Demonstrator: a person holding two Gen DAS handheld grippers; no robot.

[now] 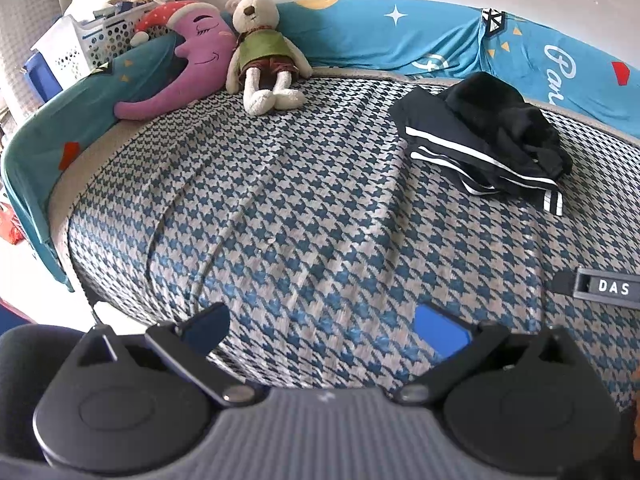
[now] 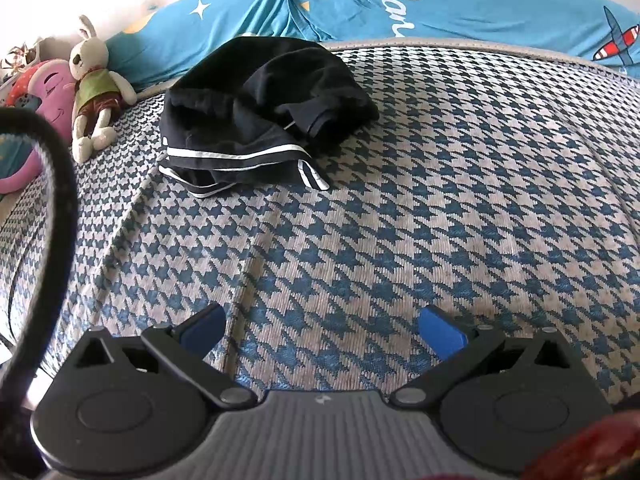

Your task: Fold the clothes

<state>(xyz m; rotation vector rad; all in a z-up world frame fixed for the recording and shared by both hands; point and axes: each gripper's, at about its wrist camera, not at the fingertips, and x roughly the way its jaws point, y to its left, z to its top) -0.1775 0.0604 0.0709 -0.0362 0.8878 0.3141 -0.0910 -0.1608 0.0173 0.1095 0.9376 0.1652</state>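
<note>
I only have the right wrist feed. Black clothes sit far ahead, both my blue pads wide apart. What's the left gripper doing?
Observer: The left gripper is open too, empty, over bare houndstooth bedcover.
Operator: Anything behind the plush toys? My view cuts off there.
Observer: Yes, a white perforated basket stands behind the purple moon pillow, outside the bed rail.
Operator: Where are the clothes from the left side?
Observer: The black clothes with white stripes lie to the far right of the left view, well right of the rabbit plush, untouched.
</note>
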